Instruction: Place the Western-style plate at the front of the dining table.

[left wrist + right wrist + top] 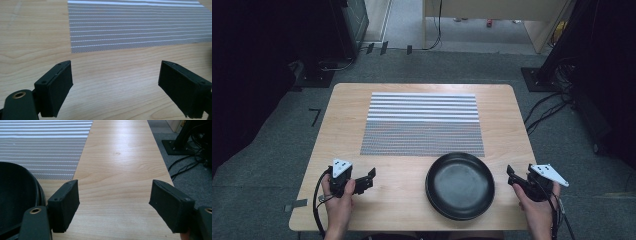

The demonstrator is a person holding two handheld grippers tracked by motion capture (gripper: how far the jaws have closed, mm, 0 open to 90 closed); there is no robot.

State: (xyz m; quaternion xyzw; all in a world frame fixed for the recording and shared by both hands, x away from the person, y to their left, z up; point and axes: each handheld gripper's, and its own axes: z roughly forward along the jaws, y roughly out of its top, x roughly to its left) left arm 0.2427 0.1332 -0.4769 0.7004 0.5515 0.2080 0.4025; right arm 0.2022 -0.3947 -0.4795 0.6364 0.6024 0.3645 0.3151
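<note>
Two grippers flanked one black pan [460, 185] at the near edge of the wooden table [347, 115], and neither had hold of it. The pan sat right way up, empty, its far rim lapping over the near border of the striped grey placemat [422, 122] — a sign, I judged, that it was either meant to end up squarely on the mat or had only been parked there for now.

The left gripper [364, 181] hovered well apart from the pan on its left, jaws pointing across the table toward it. In the left gripper view its jaws stood spread wide with nothing but bare wood and the corner of the placemat [135, 25] between them.

The right gripper [511, 176] was held just beside the pan's right rim. In the right gripper view its jaws stood spread as well, bare table between them, with the pan [17, 195] curving off to the left of the nearer jaw rather than inside the gap.

Both hands seemed posed symmetrically — one to each side — which suited a wide, low dish that a single narrow pinch might tip. That was a reading of the stance only; no contact had yet been made.
</note>
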